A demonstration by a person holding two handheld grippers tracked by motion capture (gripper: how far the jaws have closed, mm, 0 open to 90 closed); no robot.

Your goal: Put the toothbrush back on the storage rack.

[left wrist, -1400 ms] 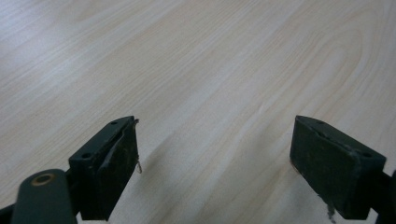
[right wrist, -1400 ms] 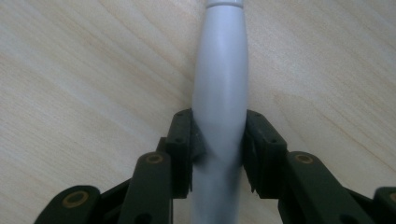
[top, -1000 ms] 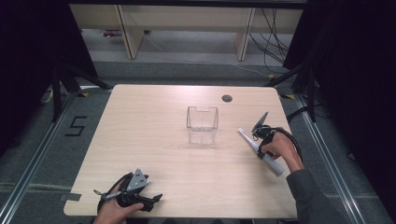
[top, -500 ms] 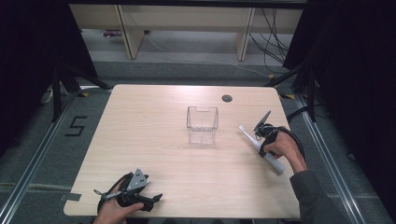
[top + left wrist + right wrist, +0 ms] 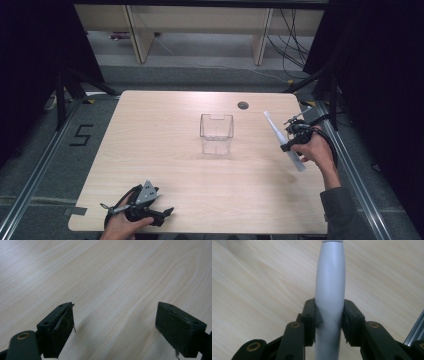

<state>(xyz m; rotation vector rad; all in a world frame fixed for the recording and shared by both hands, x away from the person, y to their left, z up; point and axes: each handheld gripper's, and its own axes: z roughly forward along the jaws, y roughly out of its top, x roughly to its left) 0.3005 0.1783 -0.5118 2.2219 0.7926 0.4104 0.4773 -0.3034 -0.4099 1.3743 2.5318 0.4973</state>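
Right gripper [image 5: 329, 322] clamped on smooth, matte grey tapered plastic wand [image 5: 329, 287]; left gripper [image 5: 115, 327] spread wide over pale wood-grain tabletop [image 5: 112, 272].

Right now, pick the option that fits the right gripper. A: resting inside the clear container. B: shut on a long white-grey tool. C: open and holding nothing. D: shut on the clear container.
B: in the right gripper view both jaws of the right gripper press the sides of the white-grey tool, and the high view shows it apart from the clear container.
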